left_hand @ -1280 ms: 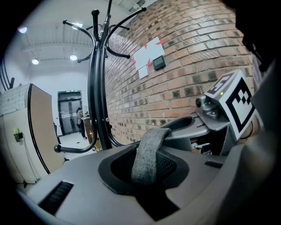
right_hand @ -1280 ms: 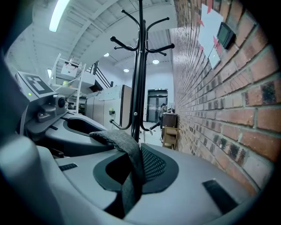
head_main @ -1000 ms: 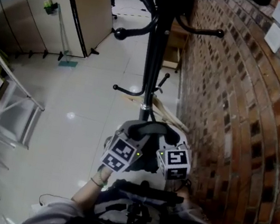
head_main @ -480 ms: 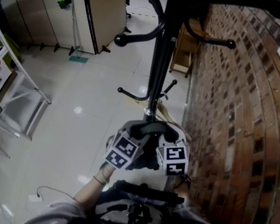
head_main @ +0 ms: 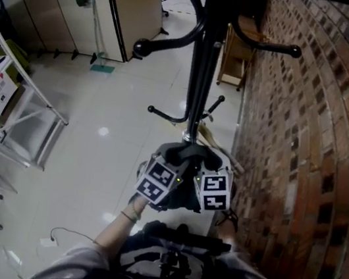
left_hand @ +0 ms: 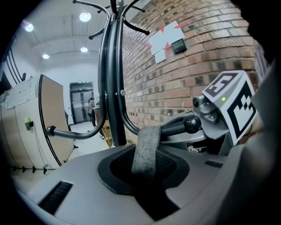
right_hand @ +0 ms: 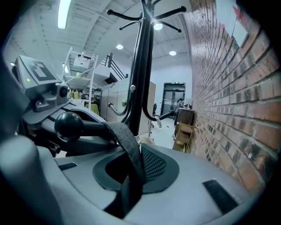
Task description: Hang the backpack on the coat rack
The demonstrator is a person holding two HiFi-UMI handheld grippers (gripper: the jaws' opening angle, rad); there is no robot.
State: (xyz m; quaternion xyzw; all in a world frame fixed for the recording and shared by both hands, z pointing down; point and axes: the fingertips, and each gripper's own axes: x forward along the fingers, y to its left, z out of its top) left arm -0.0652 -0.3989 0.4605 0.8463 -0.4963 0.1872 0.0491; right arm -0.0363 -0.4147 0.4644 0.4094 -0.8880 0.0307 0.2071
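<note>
A grey backpack [head_main: 189,153] hangs between my two grippers, right in front of the black coat rack's pole [head_main: 203,74]. Its woven top loop [left_hand: 147,147] lies over a ball-tipped hook arm [left_hand: 192,124]; the right gripper view shows the same loop [right_hand: 129,154] behind the hook's ball [right_hand: 69,125]. My left gripper [head_main: 164,167] grips the pack's left side and my right gripper [head_main: 212,174] its right side. The pack's shell [right_hand: 197,176] hides both sets of pads. The right jaws are opening slightly, with the backpack still between them.
A brick wall [head_main: 305,158] runs close along the right. Lower hook arms [head_main: 165,114] stick out from the pole near the floor. A wooden stool [head_main: 237,59] stands behind the rack, metal shelving [head_main: 21,135] at the left, and a cable [head_main: 60,236] lies on the tiles.
Both grippers and the backpack have moved closer to the rack's pole and a little lower. The head view has swung slightly, bringing the pole nearer the middle.
</note>
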